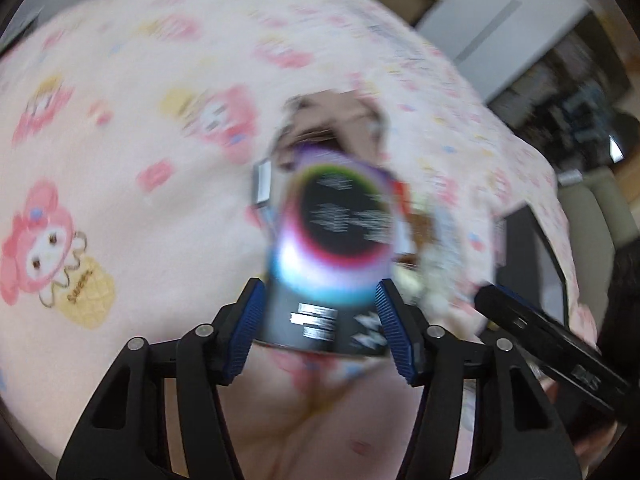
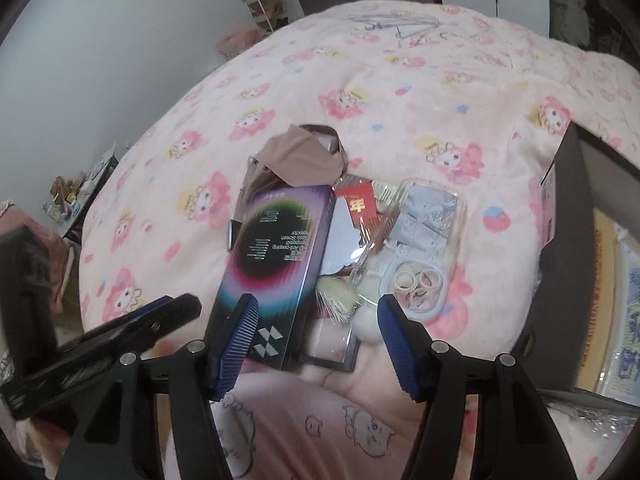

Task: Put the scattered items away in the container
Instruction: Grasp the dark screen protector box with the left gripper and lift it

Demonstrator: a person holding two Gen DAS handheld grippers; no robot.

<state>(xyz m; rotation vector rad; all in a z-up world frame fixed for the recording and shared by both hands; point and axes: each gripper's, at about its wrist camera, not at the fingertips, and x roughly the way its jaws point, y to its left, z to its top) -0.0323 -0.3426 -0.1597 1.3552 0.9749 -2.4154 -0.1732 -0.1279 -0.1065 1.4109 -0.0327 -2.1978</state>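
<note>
pink fleece blanket [image 2: 400,92] with cartoon print covers the bed; nearly everything to be tidied sits on it in one heap at the centre of the right wrist frame.

- heap: tall black box with a rainbow ring printed on its face [image 2: 276,264], tan cloth [image 2: 304,156] behind it, red envelope [image 2: 358,202], clear plastic tray of small bits [image 2: 424,216], pale round dish of hair ties [image 2: 416,284], a fuzzy pale puff [image 2: 340,300], a flat dark-framed case [image 2: 332,346].
- container: dark open box [image 2: 568,240] at the right edge of that frame. some printed packets seem to lie inside; hard to read.
- left gripper [image 1: 320,320]: blue pads either side of the lower end of the rainbow-ring box, apparently close against its sides. left view is badly blurred, so i cannot tell whether the pads truly press. in the right view only one of its arms shows, at lower left.
- right gripper [image 2: 316,336]: jaws apart; left pad overlaps the box's lower corner, right pad is beside the hair-tie dish. nothing clamped.
- progress, my reading: early. the heap looks intact on the blanket and the first pick, the tall box, is not yet lifted clear. all listed items remain to move across to the container at right.
</note>
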